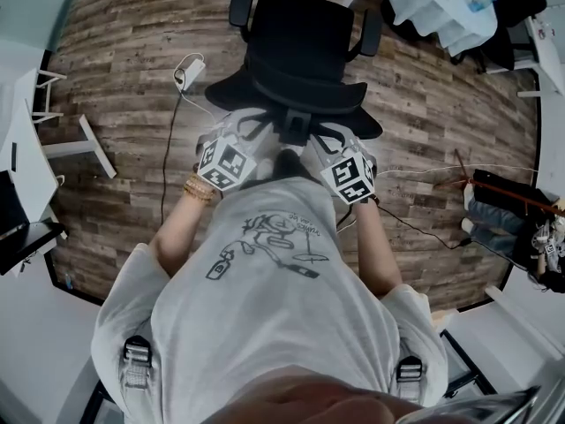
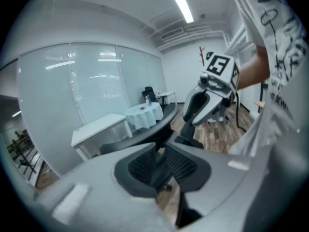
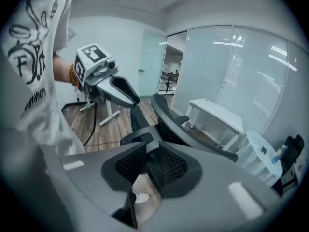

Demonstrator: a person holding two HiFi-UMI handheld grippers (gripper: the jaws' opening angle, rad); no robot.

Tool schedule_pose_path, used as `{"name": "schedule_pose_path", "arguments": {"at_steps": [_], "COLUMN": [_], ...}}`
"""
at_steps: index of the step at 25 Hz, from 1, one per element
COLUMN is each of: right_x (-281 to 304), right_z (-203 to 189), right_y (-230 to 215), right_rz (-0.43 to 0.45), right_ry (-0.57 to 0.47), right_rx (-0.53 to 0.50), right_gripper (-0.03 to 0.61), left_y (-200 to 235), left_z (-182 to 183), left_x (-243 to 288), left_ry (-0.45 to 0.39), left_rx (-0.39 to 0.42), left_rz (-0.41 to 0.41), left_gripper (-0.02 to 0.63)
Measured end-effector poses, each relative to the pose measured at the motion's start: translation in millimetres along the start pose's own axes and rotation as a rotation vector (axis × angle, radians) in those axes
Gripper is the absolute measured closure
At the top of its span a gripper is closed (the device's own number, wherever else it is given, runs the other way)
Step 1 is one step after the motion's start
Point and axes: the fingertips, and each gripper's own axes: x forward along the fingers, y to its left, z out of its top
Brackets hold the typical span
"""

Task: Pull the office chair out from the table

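Standing on the wood floor (image 1: 132,60) directly in front of you, the office chair (image 1: 296,51) faces away, with its whole seat and both armrests uncovered by any tabletop. The white table (image 3: 215,115) appears beyond the backrest rim (image 3: 193,129), apart from the chair. Your left gripper (image 2: 160,146) and right gripper (image 3: 153,144) sit just behind the backrest, one on each side of its central spine (image 1: 296,124), both angled downward. Neither holds anything: in each gripper view the black mesh pads (image 2: 140,166) stand narrowly apart. Floor, not chair, shows through the gap, and your shoe (image 3: 140,197) lies beneath the right one. Judged from this layout, the pull looks complete or nearly so, and the step in hand is its hands-off end. The next move calls for a check of clearance. If the seat is far enough from the table, draw both grippers back toward you without brushing the backrest, since an office chair is likely to roll or swivel at a nudge. If you want more room, widen the jaws, seat them on the rim at matching height, and pull evenly.
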Motion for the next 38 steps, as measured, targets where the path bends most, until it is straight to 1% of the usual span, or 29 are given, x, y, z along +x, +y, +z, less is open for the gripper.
{"name": "schedule_pose_path", "arguments": {"at_steps": [2, 3, 6, 7, 9, 11, 13, 16, 20, 22, 26, 33, 38], "right_x": [-10.1, -15.9, -36.2, -43.6, -58.3, -72.3, -84.4, -100.9, -118.9, -125.7, -132.8, -132.4, -132.7], "right_z": [21.4, 32.9, 69.9, 82.3, 104.0, 121.4, 135.2, 150.8, 164.7, 167.7, 171.4, 171.4, 170.2], "right_y": [-1.0, -1.5, -2.4, -2.2, -0.6, 1.0, 1.9, 4.9, 11.2, 11.0, 12.8, 19.2, 21.7], "right_rz": [-0.001, -0.003, -0.011, -0.012, -0.016, -0.02, -0.023, -0.03, -0.038, -0.045, -0.05, -0.04, -0.047], "right_ry": [-0.072, -0.114, -0.258, -0.306, -0.393, -0.465, -0.514, -0.552, -0.585, -0.593, -0.6, -0.598, -0.59], "right_rx": [0.071, 0.104, 0.2, 0.232, 0.29, 0.328, 0.339, 0.33, 0.329, 0.331, 0.317, 0.301, 0.291], "right_gripper": [0.494, 0.497, 0.512, 0.517, 0.523, 0.534, 0.541, 0.542, 0.554, 0.57, 0.572, 0.572, 0.572], "left_y": [4.9, 7.1, 14.8, 16.6, 17.5, 16.4, 15.7, 14.7, 10.4, 7.6, 1.3, -2.1, -2.9], "left_z": [22.4, 34.3, 68.5, 77.8, 93.9, 108.5, 122.7, 140.2, 154.8, 159.9, 165.3, 158.1, 158.0], "left_x": [-11.3, -17.6, -39.3, -46.6, -60.6, -73.2, -83.6, -96.1, -109.8, -112.4, -116.4, -113.3, -115.8], "left_ry": [-0.081, -0.129, -0.29, -0.333, -0.398, -0.443, -0.482, -0.525, -0.561, -0.57, -0.57, -0.549, -0.55], "left_rx": [-0.072, -0.12, -0.298, -0.344, -0.392, -0.406, -0.421, -0.441, -0.438, -0.436, -0.423, -0.417, -0.411], "left_rz": [0.007, 0.005, -0.01, -0.014, -0.016, -0.014, -0.012, -0.005, 0.007, 0.008, 0.009, 0.013, 0.016], "left_gripper": [0.565, 0.576, 0.596, 0.605, 0.611, 0.611, 0.611, 0.611, 0.611, 0.611, 0.611, 0.611, 0.611]}}
